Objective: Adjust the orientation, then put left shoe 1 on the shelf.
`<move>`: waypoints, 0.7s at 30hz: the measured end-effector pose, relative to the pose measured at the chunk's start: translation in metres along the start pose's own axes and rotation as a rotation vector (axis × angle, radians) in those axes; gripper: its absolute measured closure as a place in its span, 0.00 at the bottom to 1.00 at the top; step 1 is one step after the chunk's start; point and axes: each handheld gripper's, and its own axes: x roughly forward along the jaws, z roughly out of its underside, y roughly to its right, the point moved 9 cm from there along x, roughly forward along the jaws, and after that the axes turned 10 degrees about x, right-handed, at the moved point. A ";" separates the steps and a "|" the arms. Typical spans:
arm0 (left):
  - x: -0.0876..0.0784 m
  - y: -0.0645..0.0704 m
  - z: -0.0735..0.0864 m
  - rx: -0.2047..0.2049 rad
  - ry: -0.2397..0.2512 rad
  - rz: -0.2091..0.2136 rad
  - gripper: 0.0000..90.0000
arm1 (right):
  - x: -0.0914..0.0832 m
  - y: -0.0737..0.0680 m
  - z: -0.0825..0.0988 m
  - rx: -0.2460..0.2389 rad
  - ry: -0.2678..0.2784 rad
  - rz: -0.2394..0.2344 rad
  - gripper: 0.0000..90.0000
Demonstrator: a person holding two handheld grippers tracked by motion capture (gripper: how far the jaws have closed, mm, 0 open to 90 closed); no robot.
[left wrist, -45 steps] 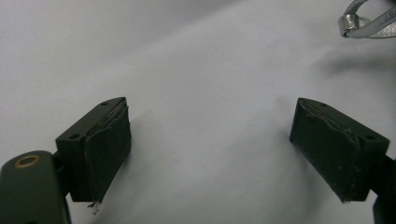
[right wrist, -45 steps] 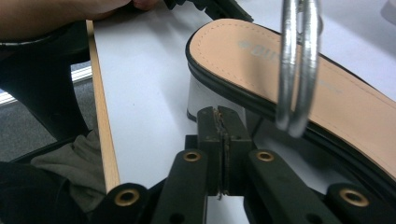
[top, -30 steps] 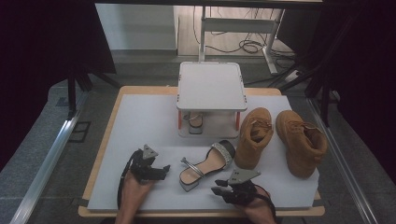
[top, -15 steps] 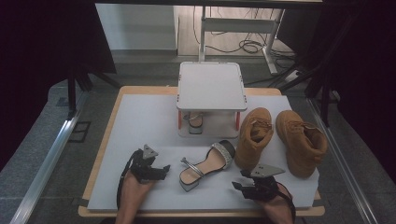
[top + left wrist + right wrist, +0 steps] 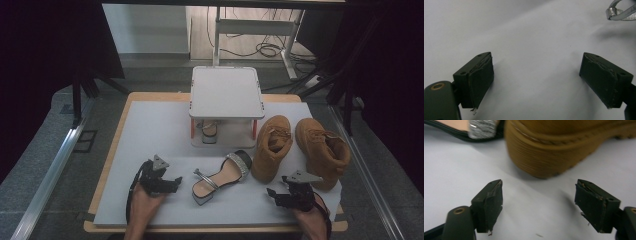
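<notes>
since the earlier frames my right gripper (image 5: 274, 194) has slid away to the right along the near edge of the white mat (image 5: 150, 130), off from the sandal (image 5: 220, 176) and over to a spot in front of the tan boots, and its jaws have just been opening with nothing between them. in the right gripper view the two black pads (image 5: 489, 203) stand wide apart over bare mat, and the ribbed sole of the nearer boot (image 5: 564, 147) sits just ahead of them (close, but not touching). the sandal's glittery strap (image 5: 482, 128) peeks in at the top left of that view.

my left gripper (image 5: 176, 183) rests at the near left of the mat, just beside the sandal's heel end, jaws spread and empty; its own view has bare white surface between the pads, with a silvery bit of the sandal (image 5: 621, 12) in the top right corner.

the sandal lies on its sole in the middle of the mat, between my two grippers, toe angled toward the left boot (image 5: 272, 147). the right boot (image 5: 322, 150) stands beside its mate. behind them a small white stand (image 5: 226, 92) shelters a second sandal (image 5: 209, 131) underneath.
</notes>
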 end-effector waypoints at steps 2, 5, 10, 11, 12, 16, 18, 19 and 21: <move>0.000 0.000 0.000 0.000 0.000 0.000 0.13 | 0.002 0.007 0.003 0.008 -0.005 0.015 0.22; 0.000 0.000 0.000 0.001 0.000 0.000 0.14 | 0.003 0.009 0.003 0.028 -0.013 0.010 0.20; -0.001 0.000 0.000 -0.001 -0.001 -0.007 0.14 | 0.004 0.008 0.003 0.005 -0.022 0.015 0.18; -0.001 0.000 0.000 -0.007 -0.002 -0.010 0.14 | 0.004 0.008 0.003 0.005 -0.022 0.013 0.18; -0.001 0.001 0.000 -0.010 -0.003 -0.011 0.14 | 0.004 0.008 0.003 0.005 -0.022 0.013 0.18; -0.004 0.004 0.001 -0.003 -0.003 0.001 0.14 | 0.004 0.008 0.003 0.005 -0.021 0.013 0.18; -0.007 0.006 0.000 0.006 0.004 0.005 0.14 | 0.004 0.008 0.003 0.005 -0.021 0.013 0.18; -0.009 0.007 -0.001 0.009 0.010 0.008 0.14 | 0.004 0.008 0.003 0.005 -0.021 0.013 0.18; -0.013 0.009 -0.002 0.016 0.020 0.019 0.14 | 0.004 0.008 0.003 0.005 -0.020 0.013 0.18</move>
